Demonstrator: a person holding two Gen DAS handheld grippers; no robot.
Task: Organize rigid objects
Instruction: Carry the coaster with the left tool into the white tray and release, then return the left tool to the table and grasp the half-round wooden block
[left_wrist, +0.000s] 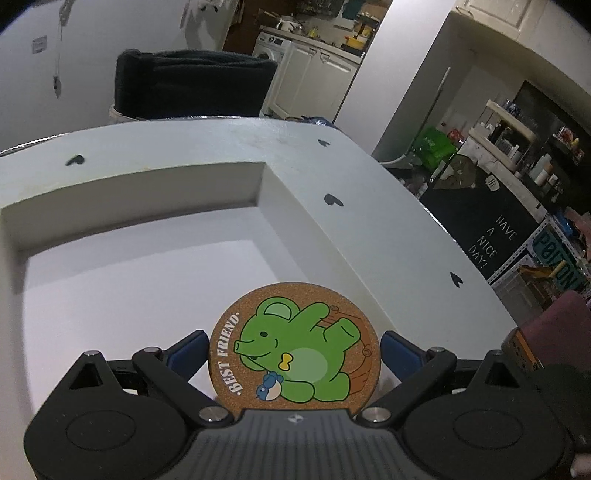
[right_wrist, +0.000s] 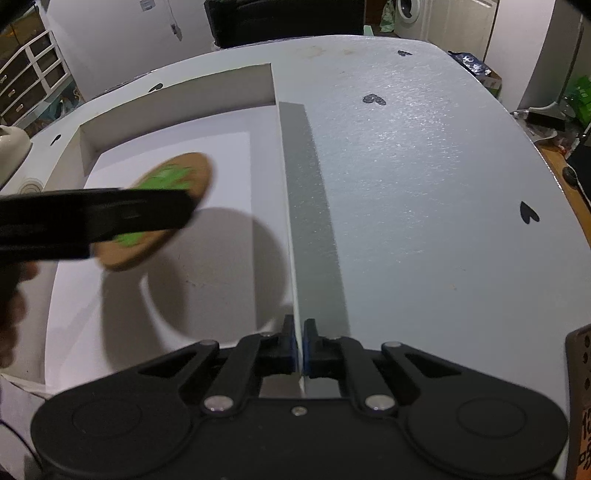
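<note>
Round cork coaster (left_wrist: 294, 349) with a green bear and "BEST FRIEND" print, held over the open white box (left_wrist: 258, 184).

We see the left gripper (left_wrist: 294, 350) clamped on the coaster, its blue-padded fingers (left_wrist: 188, 349) pressing opposite edges of the disc; in the right wrist view the coaster (right_wrist: 192, 173) hangs tilted above the box's pale floor, casting a round shadow below it. Our right gripper (right_wrist: 299, 345) has its fingers narrowed onto the thin upright right wall of the box (right_wrist: 293, 258), pinching it near the closest end. The box sits on a white table dotted with black hearts (right_wrist: 424, 184).
</note>
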